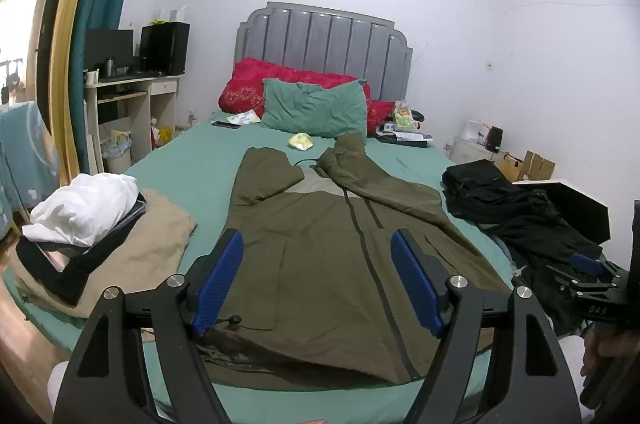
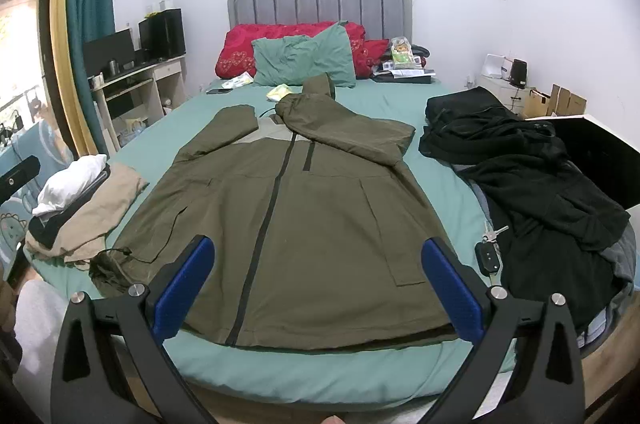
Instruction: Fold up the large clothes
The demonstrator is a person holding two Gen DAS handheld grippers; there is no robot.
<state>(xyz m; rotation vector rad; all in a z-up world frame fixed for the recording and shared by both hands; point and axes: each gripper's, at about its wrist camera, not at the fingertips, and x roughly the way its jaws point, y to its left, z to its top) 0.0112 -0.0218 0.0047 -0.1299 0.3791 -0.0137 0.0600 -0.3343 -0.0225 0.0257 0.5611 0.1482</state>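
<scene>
Your olive hooded jacket (image 2: pixel 304 207) lies hem-nearest, zipper running toward 12 o'clock, beyond both the left gripper (image 1: pixel 318 280) and right gripper (image 2: pixel 316 288), each spread wide and empty.

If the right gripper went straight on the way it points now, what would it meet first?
Most likely the olive jacket spread flat on the bed. The right gripper is open, tilted downward, with the jacket's lower front framed between its fingers. Nothing shows in between, though depth is hard to judge.

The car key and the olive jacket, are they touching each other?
Apart. The right wrist view shows green sheet between the car key and the olive jacket.
</scene>
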